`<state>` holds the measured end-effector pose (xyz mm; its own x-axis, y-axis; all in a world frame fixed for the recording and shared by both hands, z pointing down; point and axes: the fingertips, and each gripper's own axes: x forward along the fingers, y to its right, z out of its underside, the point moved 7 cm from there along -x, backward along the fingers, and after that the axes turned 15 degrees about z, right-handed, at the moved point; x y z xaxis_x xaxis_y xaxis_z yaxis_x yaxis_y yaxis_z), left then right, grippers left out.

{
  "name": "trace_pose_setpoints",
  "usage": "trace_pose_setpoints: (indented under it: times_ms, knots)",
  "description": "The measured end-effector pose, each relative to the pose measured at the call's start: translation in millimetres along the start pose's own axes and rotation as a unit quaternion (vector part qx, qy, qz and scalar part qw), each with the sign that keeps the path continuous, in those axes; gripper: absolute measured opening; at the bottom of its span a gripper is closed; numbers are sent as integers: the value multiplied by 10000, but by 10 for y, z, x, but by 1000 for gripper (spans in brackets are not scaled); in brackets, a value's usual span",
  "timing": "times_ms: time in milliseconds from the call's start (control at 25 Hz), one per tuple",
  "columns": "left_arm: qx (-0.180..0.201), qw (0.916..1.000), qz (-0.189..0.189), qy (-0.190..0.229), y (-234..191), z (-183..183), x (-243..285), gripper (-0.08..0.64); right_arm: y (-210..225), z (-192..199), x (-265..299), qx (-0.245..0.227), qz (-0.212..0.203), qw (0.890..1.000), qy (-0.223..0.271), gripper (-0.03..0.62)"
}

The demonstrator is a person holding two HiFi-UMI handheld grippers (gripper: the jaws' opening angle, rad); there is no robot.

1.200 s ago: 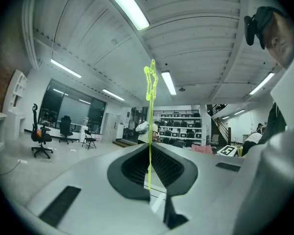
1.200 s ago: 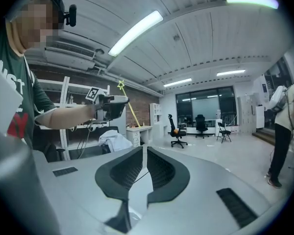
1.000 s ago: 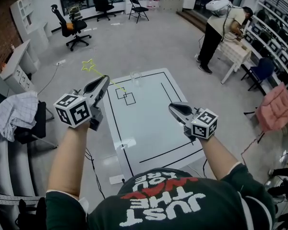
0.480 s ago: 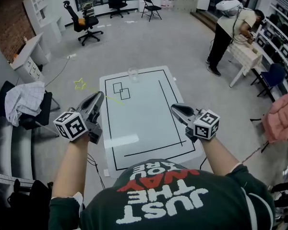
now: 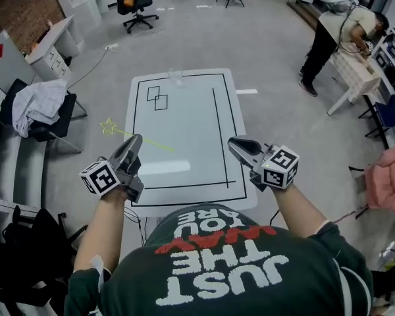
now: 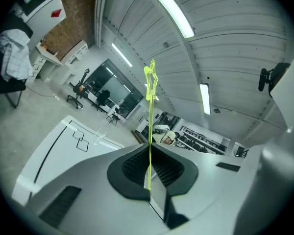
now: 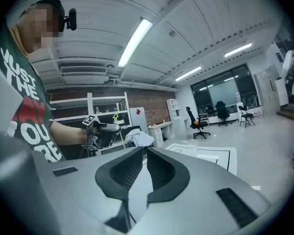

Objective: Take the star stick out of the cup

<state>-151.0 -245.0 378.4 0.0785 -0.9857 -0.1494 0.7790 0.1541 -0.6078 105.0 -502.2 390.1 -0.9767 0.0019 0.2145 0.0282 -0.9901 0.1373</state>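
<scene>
A thin yellow-green star stick [image 5: 108,126] is pinched in my left gripper [image 5: 137,139], which is shut on its shaft. The star end sticks out left past the table edge and the tail lies over the white table [image 5: 184,120]. In the left gripper view the stick [image 6: 151,80] rises straight from between the closed jaws of that gripper [image 6: 150,148]. A clear cup [image 5: 176,77] stands at the table's far edge, well away from both grippers. My right gripper [image 5: 233,143] hovers over the near right of the table, jaws together with nothing between them [image 7: 143,149].
A person [image 5: 339,18] bends over a small white table at the far right. A chair draped with cloth [image 5: 41,102] stands left of the table, and a pink-cushioned chair [image 5: 390,176] at the right. Office chairs [image 5: 135,5] stand far back.
Both grippers have drawn back toward the table's near edge. The left one carried the star stick farther from the cup. The right gripper kept its pose.
</scene>
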Motion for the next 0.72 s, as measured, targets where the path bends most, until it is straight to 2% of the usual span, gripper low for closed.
trace_pose_setpoints:
  times_ms: [200, 360, 480, 720]
  knots:
    - [-533, 9985, -73, 36, -216, 506, -214, 18, -91, 321, 87, 156, -98, 9995, -246, 37]
    - [-1500, 9883, -58, 259, -458, 873, -455, 18, -189, 531, 208, 221, 48, 9987, -468, 37]
    - [-1756, 9838, -22, 350, -742, 956, -662, 18, -305, 675, 393, 287, 208, 9975, -619, 36]
    - [-2246, 9744, -51, 99, -1107, 1237, -1051, 18, -640, 987, 589, 411, 471, 9929, -1014, 35]
